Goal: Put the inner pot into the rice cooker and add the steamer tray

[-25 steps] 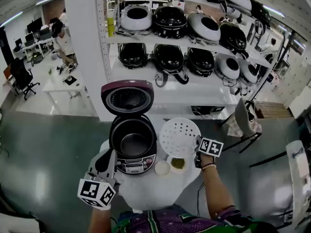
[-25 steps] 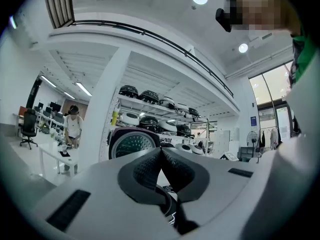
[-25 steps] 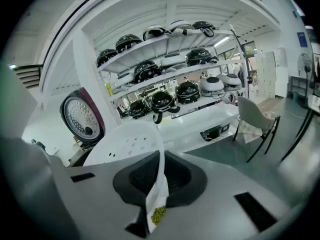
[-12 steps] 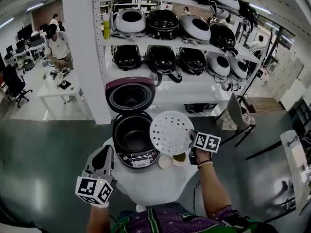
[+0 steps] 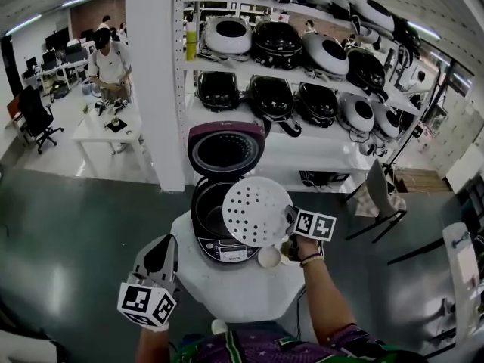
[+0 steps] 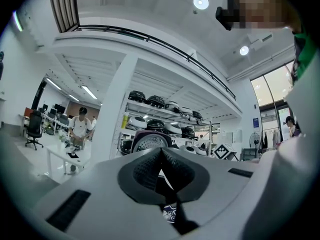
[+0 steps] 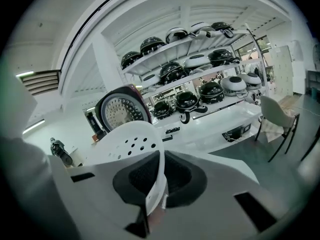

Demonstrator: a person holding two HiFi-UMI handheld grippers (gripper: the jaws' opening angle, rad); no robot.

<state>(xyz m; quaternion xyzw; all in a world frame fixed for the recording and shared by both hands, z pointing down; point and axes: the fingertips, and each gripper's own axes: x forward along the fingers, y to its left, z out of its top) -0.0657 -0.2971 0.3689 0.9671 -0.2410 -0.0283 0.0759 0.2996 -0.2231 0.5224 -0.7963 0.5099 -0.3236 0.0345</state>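
The right claw [image 7: 159, 179] is clamped on the rim of the tray [image 5: 255, 212], which hangs tilted above the right side of the open cooker [image 5: 219, 249]. The pot [image 5: 208, 218] already sits inside. To seat the tray well, I'd level it, centre it over the pot's mouth, lower it until the rim rests all round, then let go. The left claw [image 6: 161, 170], pinched shut on nothing, hovers by the counter's [image 5: 234, 293] left edge.

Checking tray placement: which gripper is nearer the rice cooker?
Right. The right gripper holds the steamer tray over the right rim of the rice cooker; the left gripper is apart from it, lower-left in the head view.
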